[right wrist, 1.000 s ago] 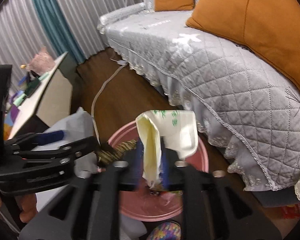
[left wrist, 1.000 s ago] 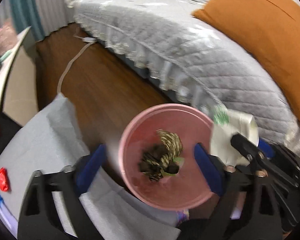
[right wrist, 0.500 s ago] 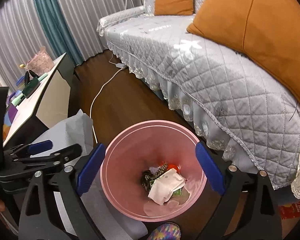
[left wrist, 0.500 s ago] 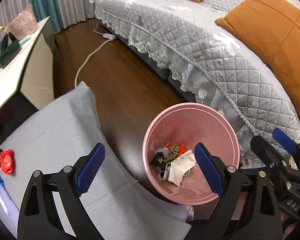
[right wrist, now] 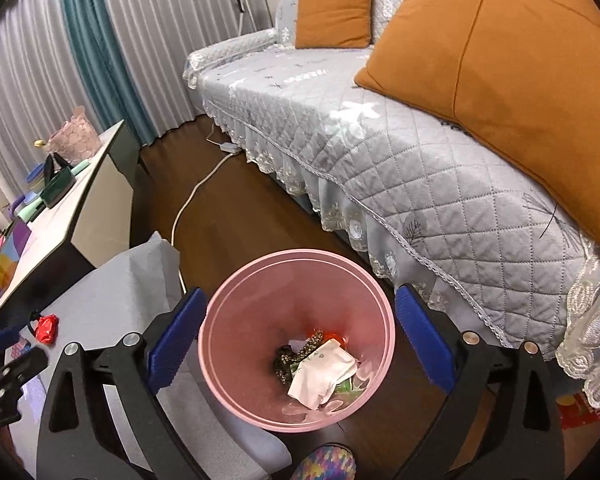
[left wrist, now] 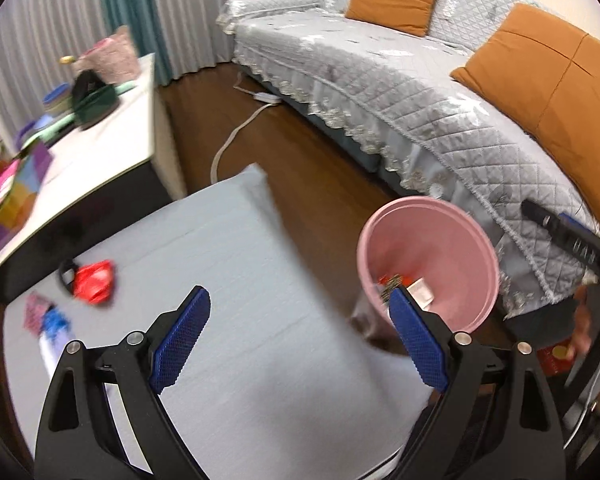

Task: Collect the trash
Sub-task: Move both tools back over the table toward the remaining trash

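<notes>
Below my right gripper [right wrist: 300, 296] stands the pink bin [right wrist: 300, 254]; its jaws are opening wide, with nothing between them. A white wrapper [right wrist: 324, 372] and a dark patterned wrapper [right wrist: 296, 354] lie at the bin's bottom. My left gripper [left wrist: 298, 296] is open and holds nothing over the grey cloth-covered table [left wrist: 236, 240], to the left of the bin [left wrist: 428, 240]. On that cloth lie a red wrapper [left wrist: 94, 280] and some pink-and-blue scraps [left wrist: 46, 316], left of the left gripper. The red wrapper [right wrist: 46, 328] also shows in the right wrist view.
A grey quilted sofa [right wrist: 380, 152] with orange cushions [right wrist: 500, 60] runs along the right. A white cable [right wrist: 196, 192] crosses the wooden floor. A white side table [left wrist: 100, 152] at the left holds assorted items. A multicoloured slipper [right wrist: 328, 460] is near the bin.
The right gripper opened and the white wrapper dropped into the bin. The left gripper swung left, from above the bin to over the grey cloth.
</notes>
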{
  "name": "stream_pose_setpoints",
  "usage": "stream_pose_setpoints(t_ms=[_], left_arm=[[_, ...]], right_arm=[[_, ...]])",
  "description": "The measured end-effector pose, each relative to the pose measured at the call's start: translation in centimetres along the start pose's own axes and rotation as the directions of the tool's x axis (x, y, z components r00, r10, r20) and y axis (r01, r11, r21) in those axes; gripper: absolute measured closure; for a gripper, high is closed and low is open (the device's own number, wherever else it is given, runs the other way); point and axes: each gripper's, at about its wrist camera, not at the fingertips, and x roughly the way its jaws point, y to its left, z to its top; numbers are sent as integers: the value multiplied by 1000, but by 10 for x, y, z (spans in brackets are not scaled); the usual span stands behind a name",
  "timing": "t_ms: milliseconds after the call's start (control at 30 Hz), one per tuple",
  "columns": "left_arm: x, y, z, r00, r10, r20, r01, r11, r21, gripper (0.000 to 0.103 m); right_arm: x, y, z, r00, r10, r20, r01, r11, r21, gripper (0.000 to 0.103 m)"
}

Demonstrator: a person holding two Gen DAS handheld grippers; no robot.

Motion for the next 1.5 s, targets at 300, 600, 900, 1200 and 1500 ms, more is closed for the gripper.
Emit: stream_pose_setpoints(t_ms=[300, 600, 900, 1200, 1500], left_arm=[[-52, 107, -107, 975, 191, -110, -206, 967, -149, 15], [-113, 199, -214, 925, 342, -168, -380, 862, -336, 15], [-125, 208, -266, 929, 336, -155, -369, 814, -449, 15], [-132, 196, -277, 951, 286, -115, -306, 829, -468, 15], [-129, 199, -274, 964, 246, -101, -263, 838, -478, 15]], right_arm=[[-39, 72, -25, 990, 142, -15, -142, 982, -121, 8], [-79, 157, -115, 937, 312, -156, -340, 916, -213, 8], [-127, 227, -184, 882, 401, -248, -469, 798, -379, 8], [-158, 265, -209, 843, 452, -292, -538, 692, -482, 8], [-152, 274, -212, 850, 425, -310, -527, 692, -493, 8]])
